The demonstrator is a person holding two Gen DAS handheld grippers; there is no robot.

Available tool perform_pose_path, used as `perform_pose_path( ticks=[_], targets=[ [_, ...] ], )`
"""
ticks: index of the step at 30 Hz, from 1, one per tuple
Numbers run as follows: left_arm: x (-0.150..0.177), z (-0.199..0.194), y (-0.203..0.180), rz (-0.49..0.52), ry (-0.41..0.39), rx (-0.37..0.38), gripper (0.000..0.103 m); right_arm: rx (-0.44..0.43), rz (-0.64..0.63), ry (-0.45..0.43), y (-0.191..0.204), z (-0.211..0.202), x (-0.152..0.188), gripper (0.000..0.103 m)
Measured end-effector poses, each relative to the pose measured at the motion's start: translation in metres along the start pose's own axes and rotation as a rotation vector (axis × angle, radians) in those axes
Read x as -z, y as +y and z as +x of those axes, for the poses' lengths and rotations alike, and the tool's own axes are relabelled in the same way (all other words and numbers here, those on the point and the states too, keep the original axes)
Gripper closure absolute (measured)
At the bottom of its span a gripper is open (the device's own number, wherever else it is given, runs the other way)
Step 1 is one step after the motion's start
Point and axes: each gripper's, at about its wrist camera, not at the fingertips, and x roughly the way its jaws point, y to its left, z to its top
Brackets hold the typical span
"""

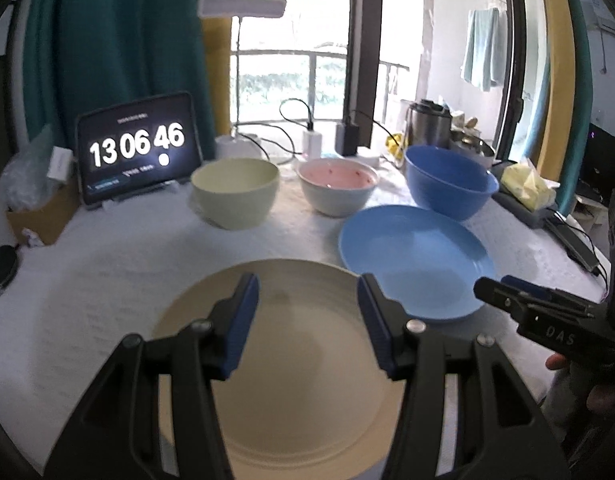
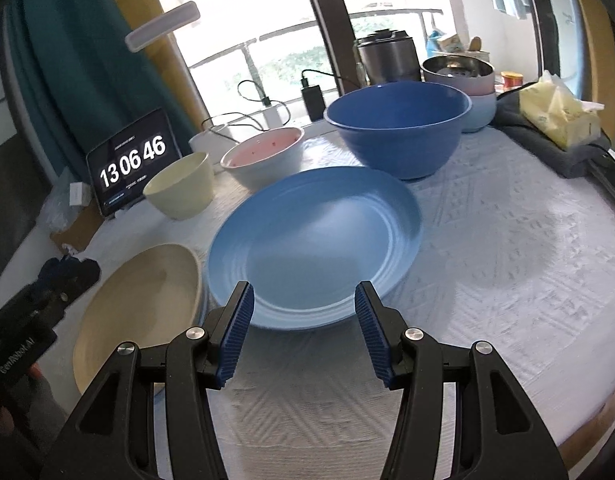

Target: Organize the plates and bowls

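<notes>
A cream plate [image 1: 299, 360] lies flat on the white cloth, and my left gripper [image 1: 307, 292] hovers open above it with nothing between its fingers. To its right rests a light blue plate [image 1: 415, 260]. Behind them stand a pale yellow bowl [image 1: 235, 192], a white bowl with a pink inside [image 1: 337, 184] and a large blue bowl [image 1: 447, 180]. In the right wrist view my right gripper [image 2: 303, 300] stands open over the near rim of the blue plate [image 2: 315, 248], gripping nothing. The cream plate [image 2: 143, 312] lies at its left, the blue bowl [image 2: 399, 128] behind.
A tablet showing a clock [image 1: 137, 148] leans at the back left beside a cardboard box [image 1: 39, 216]. Chargers and cables [image 1: 311, 136], a metal pot [image 2: 387, 58], a stack of small bowls [image 2: 467, 92] and a yellow tissue pack [image 2: 559, 116] line the back and right.
</notes>
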Motion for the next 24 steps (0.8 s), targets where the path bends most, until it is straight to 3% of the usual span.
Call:
perform_pose_path(
  ticks=[24],
  targets=[
    [-0.021, 0.054, -0.037, -0.036, 0.081, 0.034, 0.05, 0.034, 0.099, -0.028, -0.053, 0.006, -0.016, 0.047]
  ],
)
